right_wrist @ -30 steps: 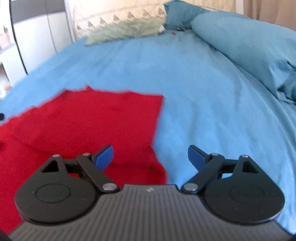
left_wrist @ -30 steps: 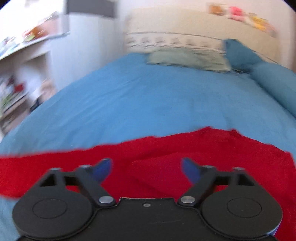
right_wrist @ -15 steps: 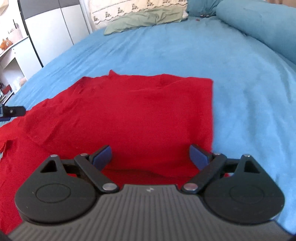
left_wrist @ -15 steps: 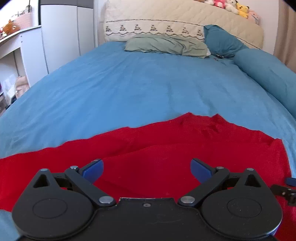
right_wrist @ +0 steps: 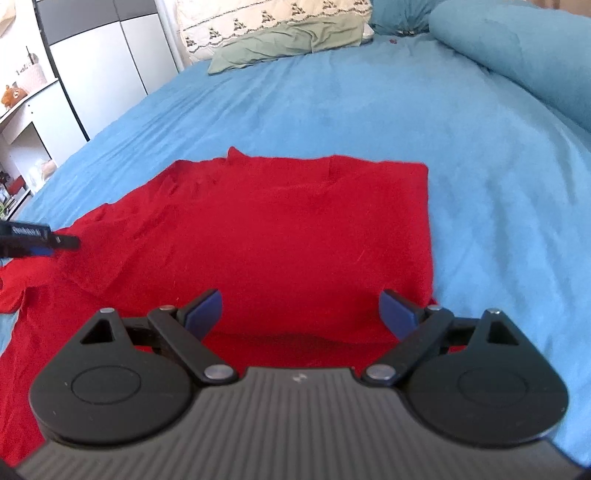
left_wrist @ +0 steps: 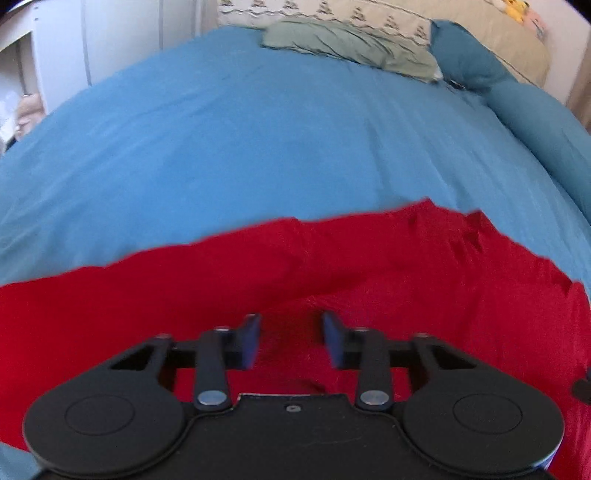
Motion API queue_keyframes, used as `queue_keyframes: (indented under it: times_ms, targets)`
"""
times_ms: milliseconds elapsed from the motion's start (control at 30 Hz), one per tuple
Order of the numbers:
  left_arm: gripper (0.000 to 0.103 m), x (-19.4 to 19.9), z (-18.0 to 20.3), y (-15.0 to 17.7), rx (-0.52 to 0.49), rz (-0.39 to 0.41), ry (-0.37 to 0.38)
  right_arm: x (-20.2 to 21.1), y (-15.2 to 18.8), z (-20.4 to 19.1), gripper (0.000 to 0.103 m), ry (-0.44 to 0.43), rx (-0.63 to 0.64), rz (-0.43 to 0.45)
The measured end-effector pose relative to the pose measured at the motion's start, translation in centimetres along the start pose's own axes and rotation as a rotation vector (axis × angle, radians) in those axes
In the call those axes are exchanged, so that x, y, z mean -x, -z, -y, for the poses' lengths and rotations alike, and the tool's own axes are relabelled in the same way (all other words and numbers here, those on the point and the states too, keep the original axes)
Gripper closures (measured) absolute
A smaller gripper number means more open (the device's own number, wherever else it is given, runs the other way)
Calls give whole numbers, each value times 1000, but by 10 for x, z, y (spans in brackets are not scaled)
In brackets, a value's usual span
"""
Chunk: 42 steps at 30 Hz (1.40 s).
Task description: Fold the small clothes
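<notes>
Looking along the right gripper (right_wrist: pixel 300 308), we see its jaws spread wide, holding nothing, above the near edge of the red garment (right_wrist: pixel 280 229), which lies partly folded on the blue bedspread (right_wrist: pixel 369 99). That view alone shows the garment's straight right edge and the left gripper's tip at far left. Our left gripper (left_wrist: pixel 290 341) has narrowed to a small gap over red cloth, gripping nothing we can see. Beyond lie a green pillow (left_wrist: pixel 351 46), a quilted headboard (left_wrist: pixel 461 22) and white cabinets (right_wrist: pixel 107 62).
</notes>
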<state>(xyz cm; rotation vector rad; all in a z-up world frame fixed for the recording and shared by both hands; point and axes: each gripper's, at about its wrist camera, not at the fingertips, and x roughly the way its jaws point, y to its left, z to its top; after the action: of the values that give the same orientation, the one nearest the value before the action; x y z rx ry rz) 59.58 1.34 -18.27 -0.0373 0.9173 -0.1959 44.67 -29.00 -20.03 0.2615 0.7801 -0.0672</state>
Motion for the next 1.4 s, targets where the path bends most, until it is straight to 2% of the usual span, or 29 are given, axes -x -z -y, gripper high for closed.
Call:
queue_keyframes:
  times_ms: [33,67,200,233,300,333,367,400,467,533,600,700,767,833,900,933,967,1000,1033,1133,1267,1400]
  targets:
    - [81,4,3,1,-12,15,14,0,1,-1,0,0,-5,3]
    - [86,9,7,3,-23,24,39,1,1,-1,0,-2,-9,4]
    - [87,31,36,17,-131,35,135,-1,2,-5,0,-3,-10,3]
    - [83,33,41,21,-152,25,148,-2,2,-5,0,-3,-10,2]
    - [67,35,51,31,-177,0,154,-2,1,-4,0,-2,-9,0]
    - [55,37,53,36,-185,-7,164,-1,1,-4,0,-2,-9,1]
    - [45,42,54,40,-187,-3,173,-1,1,-4,0,-2,-10,1]
    - [41,47,54,43,-185,11,173,0,0,-4,0,-4,-12,2]
    - [22,58,52,44,-178,44,179,1,1,-3,0,-4,-11,3]
    - [18,68,49,40,-164,91,170,-1,0,-4,0,-5,-11,3]
    - [19,66,47,31,-164,95,156,0,1,-4,0,-4,-12,5]
    - [29,58,57,27,-190,68,186,0,2,-3,0,-3,-16,5]
    - [30,55,73,29,-238,52,205,2,3,-2,0,-4,-22,8]
    - [31,48,90,33,-276,36,186,3,3,-3,0,-4,-23,8]
    - [39,41,96,37,-267,19,169,3,4,-3,0,-5,-19,9]
    - [48,37,96,38,-251,11,154,4,4,-2,0,-6,-17,9]
    - [64,33,96,37,-233,7,143,4,3,-1,0,-8,-14,9]
    - [75,30,95,37,-217,3,133,5,3,-1,0,-10,-11,9]
    - [101,24,95,35,-208,-5,120,5,3,0,0,-11,-8,9]
    - [100,26,89,27,-195,11,91,6,3,2,0,-10,5,11]
    - [100,48,76,4,-262,80,22,8,3,2,0,-1,10,15]
    - [100,38,50,-12,-290,74,-68,5,3,3,0,12,5,15]
